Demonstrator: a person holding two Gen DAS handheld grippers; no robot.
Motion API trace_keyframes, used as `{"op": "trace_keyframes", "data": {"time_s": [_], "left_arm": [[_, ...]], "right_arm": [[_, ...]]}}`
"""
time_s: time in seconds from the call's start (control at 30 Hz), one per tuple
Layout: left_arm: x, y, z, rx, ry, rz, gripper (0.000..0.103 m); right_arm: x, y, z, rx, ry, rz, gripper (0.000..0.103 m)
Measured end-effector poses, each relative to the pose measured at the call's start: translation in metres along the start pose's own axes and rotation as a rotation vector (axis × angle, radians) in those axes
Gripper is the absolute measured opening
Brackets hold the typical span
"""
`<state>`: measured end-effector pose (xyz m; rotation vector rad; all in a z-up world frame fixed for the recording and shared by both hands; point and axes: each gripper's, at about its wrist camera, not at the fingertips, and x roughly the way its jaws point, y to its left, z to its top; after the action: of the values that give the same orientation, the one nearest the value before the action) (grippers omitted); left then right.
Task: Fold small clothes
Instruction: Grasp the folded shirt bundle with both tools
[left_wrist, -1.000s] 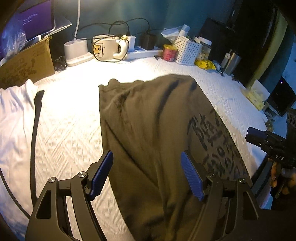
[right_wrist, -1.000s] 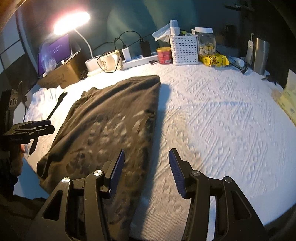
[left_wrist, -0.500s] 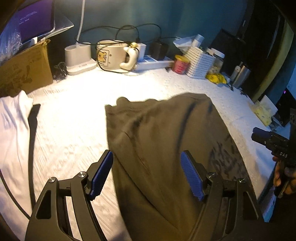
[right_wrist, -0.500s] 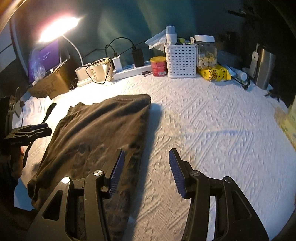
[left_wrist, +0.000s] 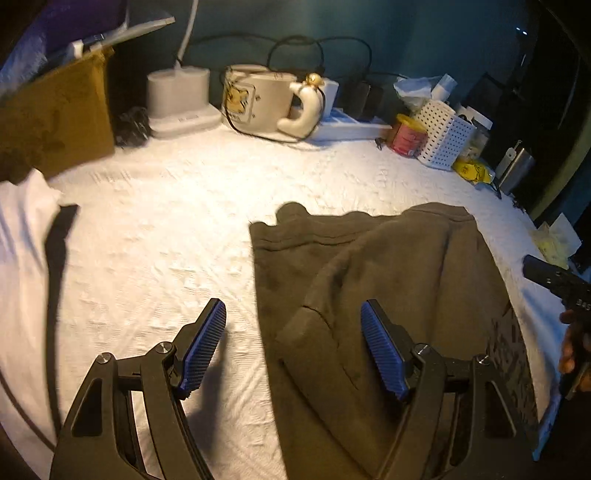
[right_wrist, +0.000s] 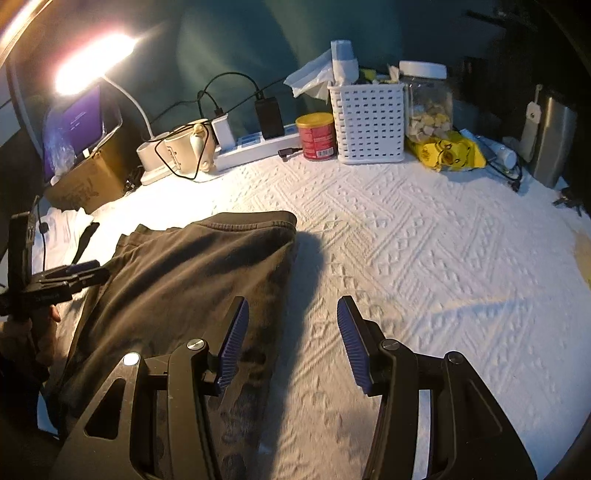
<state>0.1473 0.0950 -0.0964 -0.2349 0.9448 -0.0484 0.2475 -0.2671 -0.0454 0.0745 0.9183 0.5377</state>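
Currently, one dark shirt (left_wrist: 391, 280) is spread on the white-covered counter (right_wrist: 424, 240), its near edge cut off. Two grippers are seen: the left gripper (left_wrist: 293, 347) and right gripper (right_wrist: 291, 343), jaws released and empty. One white garment (left_wrist: 22, 229) is cropped far left.

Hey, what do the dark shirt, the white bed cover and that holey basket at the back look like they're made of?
Dark shirt: soft matte knit, probably cotton; it creases limply. White bed cover: woven textile with raised geometric relief, likely cotton. Basket: white, smooth, rigid plastic, judging by its moulded rectangular holes.
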Motion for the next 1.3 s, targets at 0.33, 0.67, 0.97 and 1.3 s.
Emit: {"op": "trace_keyframes", "data": {"time_s": [0.33, 0.67, 0.97, 1.3], "left_arm": [[0.017, -0.033, -0.001, 0.12, 0.03, -0.062, 0.091], [0.031, -0.069, 0.003, 0.2, 0.047, -0.103, 0.081], [0.032, -0.076, 0.001, 0.198, 0.003, -0.106, 0.041], [0.031, -0.085, -0.001, 0.2, -0.005, -0.123, 0.023]], "right_arm": [[0.032, 0.0, 0.008, 0.005, 0.025, 0.06, 0.053], [0.057, 0.018, 0.015, -0.05, 0.063, 0.118, 0.053], [0.068, 0.034, 0.017, -0.097, 0.052, 0.137, 0.059], [0.067, 0.054, 0.014, -0.181, 0.049, 0.178, 0.021]]}}
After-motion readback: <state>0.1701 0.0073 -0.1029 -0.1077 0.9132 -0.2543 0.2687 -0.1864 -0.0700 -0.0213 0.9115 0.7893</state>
